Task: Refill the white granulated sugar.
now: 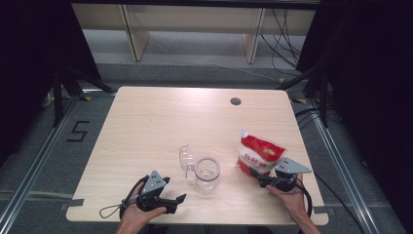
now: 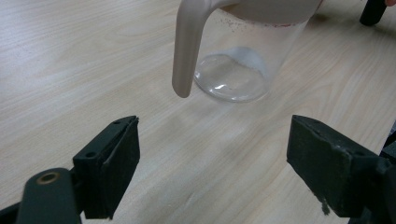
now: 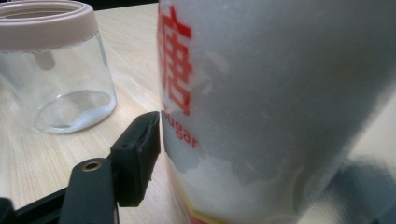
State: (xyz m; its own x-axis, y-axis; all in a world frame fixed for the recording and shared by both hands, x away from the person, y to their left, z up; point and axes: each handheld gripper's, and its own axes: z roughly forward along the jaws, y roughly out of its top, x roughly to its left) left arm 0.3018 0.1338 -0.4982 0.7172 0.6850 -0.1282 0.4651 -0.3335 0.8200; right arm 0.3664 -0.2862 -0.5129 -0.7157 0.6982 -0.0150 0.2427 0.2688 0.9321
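A clear glass jar (image 1: 207, 173) with a pale pink rim stands at the front middle of the table, its hinged lid (image 1: 186, 158) flipped open to the left. A little white powder lies in the bottom of the jar (image 3: 60, 79). To its right stands a red and white sugar bag (image 1: 260, 155), upright. My right gripper (image 1: 254, 171) sits at the bag's base, and one of its pads (image 3: 140, 144) touches the side of the bag (image 3: 280, 93); the other jaw is hidden behind it. My left gripper (image 1: 175, 191) rests left of the jar (image 2: 233, 70), open, with bare table between its jaws.
A round cable hole (image 1: 235, 101) sits near the table's far right edge. The wooden table (image 1: 156, 122) is bare across its far half. Shelf legs and cables stand on the floor beyond, with dark curtains at both sides.
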